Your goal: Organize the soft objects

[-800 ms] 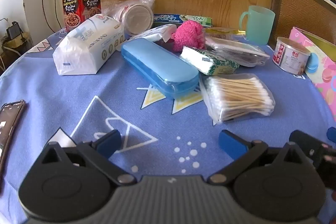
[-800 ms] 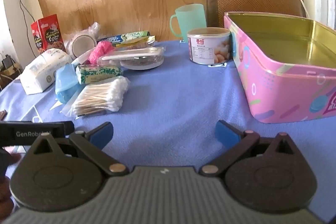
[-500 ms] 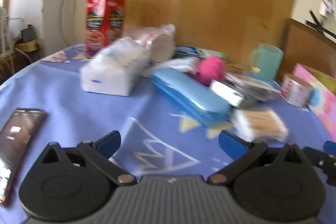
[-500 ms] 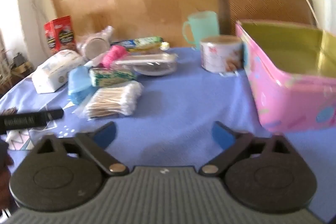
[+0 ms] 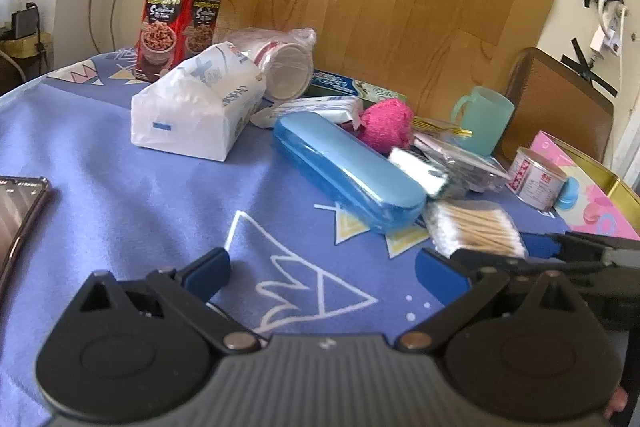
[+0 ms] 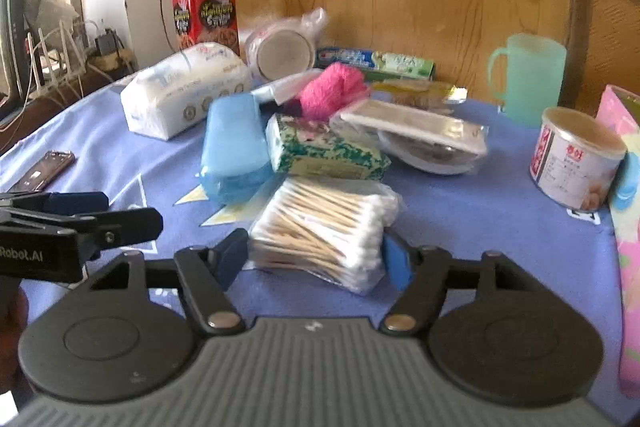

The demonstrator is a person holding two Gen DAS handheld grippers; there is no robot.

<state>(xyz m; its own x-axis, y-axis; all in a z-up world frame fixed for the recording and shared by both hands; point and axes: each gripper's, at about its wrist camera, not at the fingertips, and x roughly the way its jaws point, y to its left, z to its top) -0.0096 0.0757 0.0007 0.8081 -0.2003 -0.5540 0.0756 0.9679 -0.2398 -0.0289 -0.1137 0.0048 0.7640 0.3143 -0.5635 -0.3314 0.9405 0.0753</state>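
Note:
A bag of cotton swabs (image 6: 326,229) lies on the blue tablecloth; my right gripper (image 6: 314,259) is open with its fingers on either side of the bag's near end. The swabs also show in the left wrist view (image 5: 476,227). My left gripper (image 5: 324,267) is open and empty above bare cloth, left of the swabs. A white tissue pack (image 5: 200,111) (image 6: 184,91), a pink fluffy ball (image 5: 386,125) (image 6: 332,89) and a green tissue packet (image 6: 320,149) lie further back.
A blue case (image 5: 348,167), a red snack box (image 5: 182,15), a mint mug (image 6: 526,79), a can (image 6: 574,157), a clear tray (image 6: 424,139) and a toothpaste box (image 6: 376,61) crowd the table. A pink tin (image 5: 588,203) stands at right. A phone (image 5: 18,211) lies at left.
My right gripper has swung left and forward to straddle the cotton swab bag. My left gripper has turned left and lifted slightly, still open.

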